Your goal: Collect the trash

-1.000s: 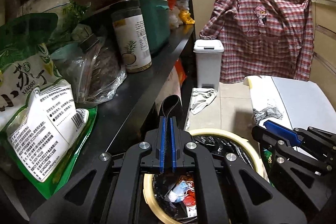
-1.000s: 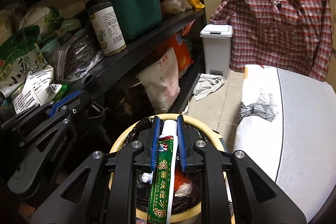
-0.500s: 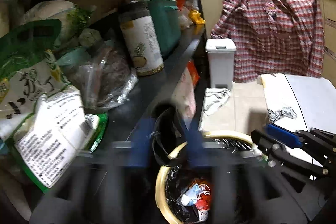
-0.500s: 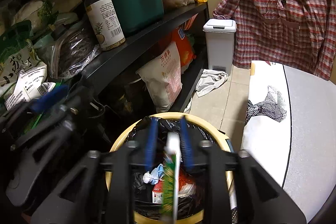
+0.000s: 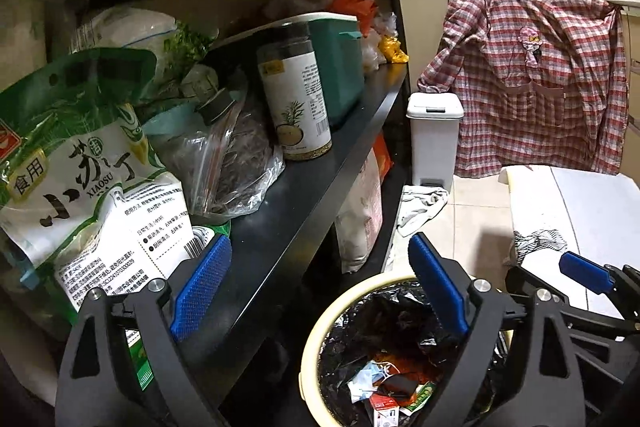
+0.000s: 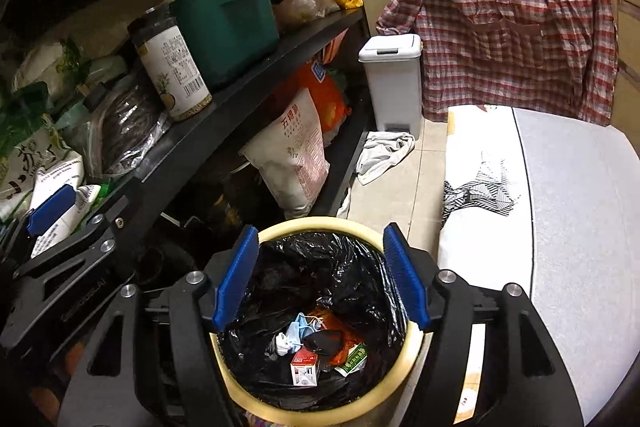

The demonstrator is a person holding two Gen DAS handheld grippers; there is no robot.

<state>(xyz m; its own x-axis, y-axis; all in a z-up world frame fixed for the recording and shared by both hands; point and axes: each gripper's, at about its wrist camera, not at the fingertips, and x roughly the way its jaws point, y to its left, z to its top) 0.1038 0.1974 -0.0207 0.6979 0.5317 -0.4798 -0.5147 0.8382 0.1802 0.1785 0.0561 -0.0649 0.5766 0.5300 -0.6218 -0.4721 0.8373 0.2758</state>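
Both now letting go above the trash bin (image 6: 320,227): right gripper (image 6: 320,277) opening, empty, its green tube (image 6: 352,357) now down in the black bag with a mask and small box. Left gripper (image 5: 320,285) opening wide, empty too. Trash collected, by the look of it. Bin bottom dark, hard to make out.

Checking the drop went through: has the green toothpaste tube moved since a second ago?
Yes. It left the right claw, whose jaws are opening empty, and now lies down inside the bin among the trash.
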